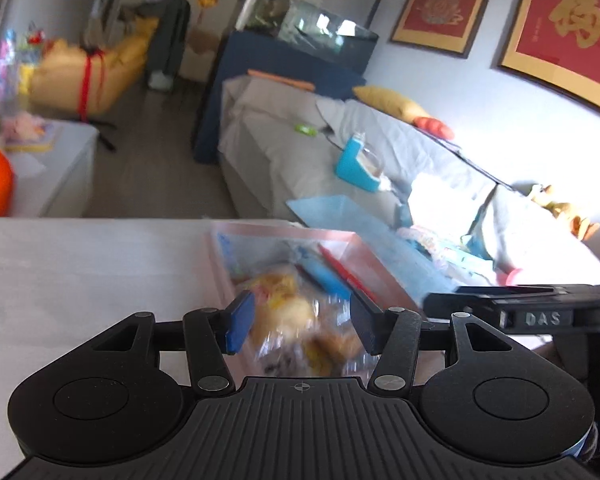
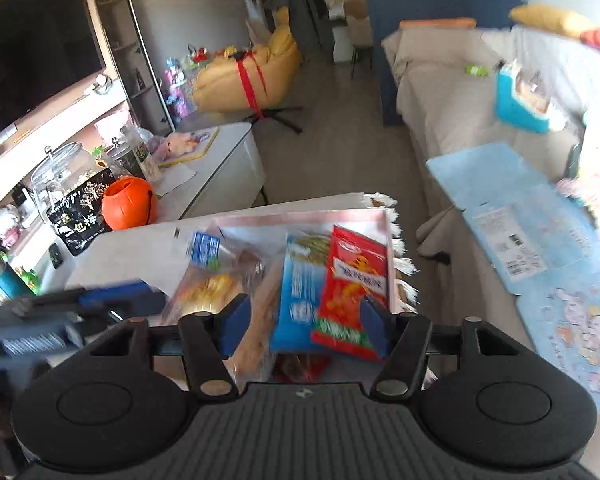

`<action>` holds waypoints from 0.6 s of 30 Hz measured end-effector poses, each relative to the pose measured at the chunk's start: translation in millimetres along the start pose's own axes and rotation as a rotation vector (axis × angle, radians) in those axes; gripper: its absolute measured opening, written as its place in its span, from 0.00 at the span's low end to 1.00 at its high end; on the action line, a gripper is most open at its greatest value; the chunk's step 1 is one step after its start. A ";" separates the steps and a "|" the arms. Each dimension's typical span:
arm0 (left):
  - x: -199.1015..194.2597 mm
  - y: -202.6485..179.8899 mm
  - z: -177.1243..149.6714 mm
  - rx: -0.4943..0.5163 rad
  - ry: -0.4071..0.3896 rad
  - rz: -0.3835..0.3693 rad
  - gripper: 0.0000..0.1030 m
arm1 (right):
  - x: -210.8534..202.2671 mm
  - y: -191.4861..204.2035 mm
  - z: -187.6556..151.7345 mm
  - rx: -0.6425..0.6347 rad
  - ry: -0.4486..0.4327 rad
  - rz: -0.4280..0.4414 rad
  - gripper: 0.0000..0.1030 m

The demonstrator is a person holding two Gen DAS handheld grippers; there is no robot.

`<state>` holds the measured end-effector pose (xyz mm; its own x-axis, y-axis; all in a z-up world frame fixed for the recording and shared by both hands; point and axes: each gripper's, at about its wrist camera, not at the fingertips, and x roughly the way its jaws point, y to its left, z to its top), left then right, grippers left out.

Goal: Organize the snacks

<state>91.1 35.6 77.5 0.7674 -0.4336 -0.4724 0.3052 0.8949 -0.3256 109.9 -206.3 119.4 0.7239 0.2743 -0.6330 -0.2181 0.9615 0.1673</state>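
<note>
The pale pink shallow plastic tray [image 2: 300, 216] stands on the white table [image 1: 80, 264], near the table's far right corner. Its far rim lies close to the table's far edge, and beyond that edge the floor drops away. To the left of the tray the table top is bare and wide in the left wrist view. On the right side a white fringe [image 2: 400, 248] sticks out past the tray's right wall, and further right is the grey sofa [image 2: 440, 92] with a light blue flat board [image 2: 496, 176] on it.

Inside the tray lie the snacks: a red flat packet [image 2: 352, 288] next to a blue flat packet [image 2: 300, 280], and to their left a clear bag of yellow pastries [image 2: 216, 284].

The left gripper [image 1: 300, 322] has its blue pads apart. The clear bag of pastries is seen between them, strongly blurred, and I cannot tell if a pad touches it. The right gripper [image 2: 306, 320] is over the near part of the tray with its pads also apart. The blue and the red packet show between the pads, but the pads do not press them. In the right wrist view the left gripper appears blurred at the left, just beside the tray.
</note>
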 end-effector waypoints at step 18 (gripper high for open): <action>-12.3 -35.4 -128.8 0.120 0.125 0.322 0.64 | 7.9 43.7 -142.1 -0.090 0.077 -0.170 0.98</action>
<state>-1.8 -4.3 -10.7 0.7623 -0.1301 -0.6341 0.1283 0.9905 -0.0490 13.0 -164.5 14.2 0.7035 0.1032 -0.7032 -0.1572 0.9875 -0.0123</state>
